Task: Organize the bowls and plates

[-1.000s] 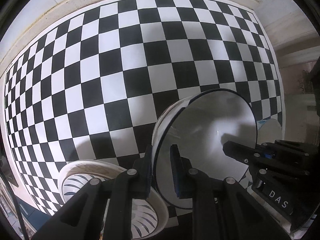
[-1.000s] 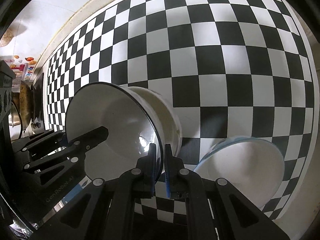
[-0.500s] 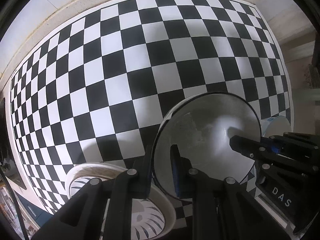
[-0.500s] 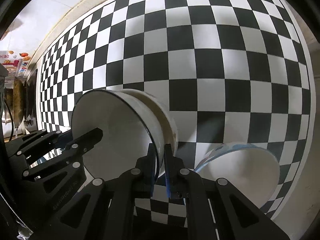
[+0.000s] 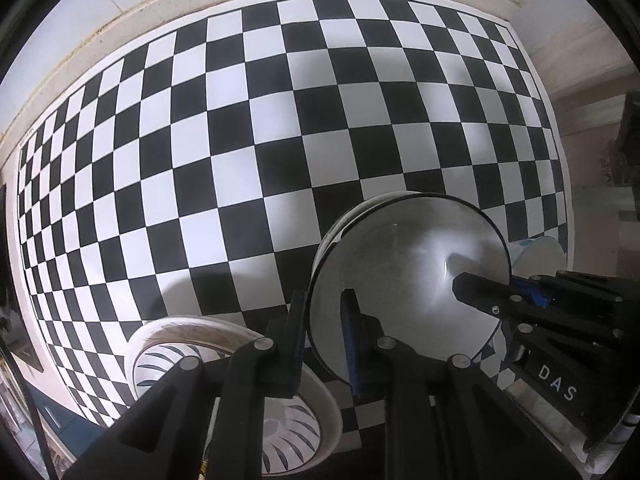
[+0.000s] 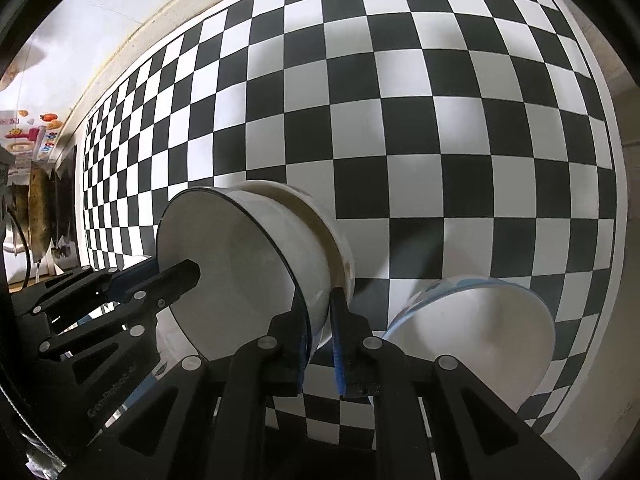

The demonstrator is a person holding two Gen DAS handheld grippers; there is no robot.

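A white bowl with a thin dark rim [image 5: 404,276] is held tilted above the checkered table, gripped from both sides. My left gripper [image 5: 324,336] is shut on its near rim, one finger inside and one outside. My right gripper [image 6: 320,332] is shut on the opposite rim of the same bowl [image 6: 224,264], which seems nested on a second bowl behind it. A leaf-patterned plate [image 5: 224,376] lies below my left gripper. A white bowl with blue outside [image 6: 476,332] sits at the right table edge, also in the left wrist view [image 5: 540,252].
The black-and-white checkered cloth [image 5: 256,128] covers the table up to a pale wall edge. A dark pan and clutter [image 6: 36,208] stand off the table's left end in the right wrist view.
Both grippers have lifted the dark-rimmed bowl a little and tilted it further. The patterned plate and blue bowl stay on the table.
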